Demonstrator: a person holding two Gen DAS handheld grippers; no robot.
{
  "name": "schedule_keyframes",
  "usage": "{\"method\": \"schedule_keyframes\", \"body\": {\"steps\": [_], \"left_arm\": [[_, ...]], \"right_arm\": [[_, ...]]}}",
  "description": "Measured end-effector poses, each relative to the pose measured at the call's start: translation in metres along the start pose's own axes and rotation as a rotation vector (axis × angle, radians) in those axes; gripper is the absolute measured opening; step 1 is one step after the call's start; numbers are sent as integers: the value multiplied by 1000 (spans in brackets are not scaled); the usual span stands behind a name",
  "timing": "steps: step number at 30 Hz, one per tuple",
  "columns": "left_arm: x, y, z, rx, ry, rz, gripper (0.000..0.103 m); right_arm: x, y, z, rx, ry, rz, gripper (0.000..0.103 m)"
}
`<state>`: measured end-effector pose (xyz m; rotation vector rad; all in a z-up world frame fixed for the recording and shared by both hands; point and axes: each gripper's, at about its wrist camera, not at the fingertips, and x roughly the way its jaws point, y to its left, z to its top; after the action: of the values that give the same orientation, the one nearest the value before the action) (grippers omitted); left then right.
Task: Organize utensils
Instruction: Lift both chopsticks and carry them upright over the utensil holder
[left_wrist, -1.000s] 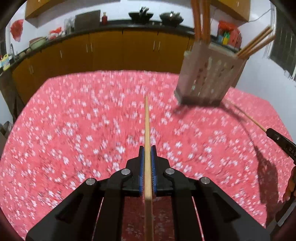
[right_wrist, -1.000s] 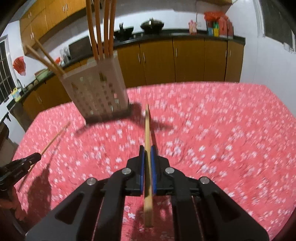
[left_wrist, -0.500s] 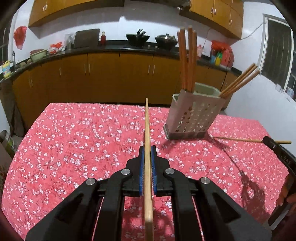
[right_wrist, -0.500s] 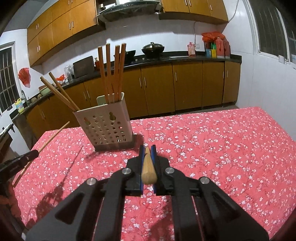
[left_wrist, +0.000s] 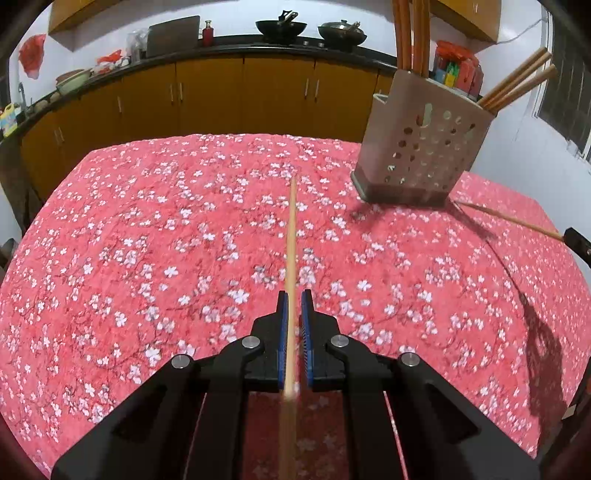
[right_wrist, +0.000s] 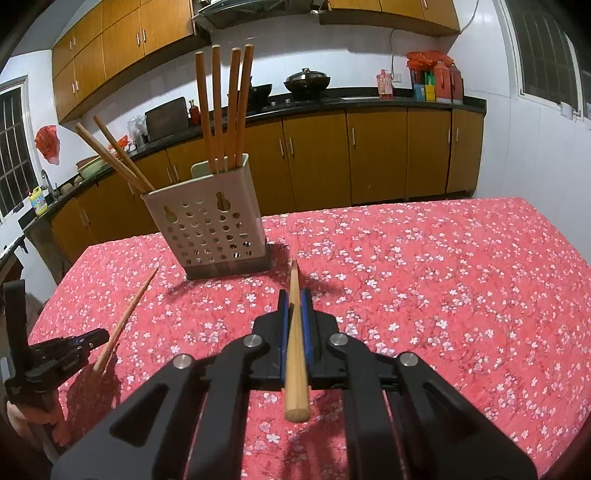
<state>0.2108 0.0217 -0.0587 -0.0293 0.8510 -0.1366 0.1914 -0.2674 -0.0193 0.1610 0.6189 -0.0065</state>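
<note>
Both grippers, left (left_wrist: 293, 310) and right (right_wrist: 294, 308), clamped on chopsticks (left_wrist: 291, 258); left view swung back off holder (left_wrist: 424, 147), insertion pending.

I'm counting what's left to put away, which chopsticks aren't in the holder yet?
Two: one clamped in the left hand-held gripper, one in the right hand-held gripper. The other six stand in the perforated holder.

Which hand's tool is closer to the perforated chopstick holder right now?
Right, I'd judge. The right tool points at the chopstick holder just ahead; the left tool sits further back, off toward the holder's other side.
</note>
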Motion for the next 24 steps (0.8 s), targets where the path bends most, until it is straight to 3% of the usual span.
{"method": "schedule_keyframes", "body": {"steps": [13,17,19,24], "left_arm": [[-4,7,-24,20,36,15,16],[-9,4,-28,46,37,6,15],[-10,2,-30,57,39,13,8],[-15,3,-28,58,34,18,7]], "right_arm": [[1,2,-3,1,13,7,8],[3,3,-4,3,20,8,8],[3,3,-4,3,18,8,8],[-4,1,0,5,-8,5,8]]}}
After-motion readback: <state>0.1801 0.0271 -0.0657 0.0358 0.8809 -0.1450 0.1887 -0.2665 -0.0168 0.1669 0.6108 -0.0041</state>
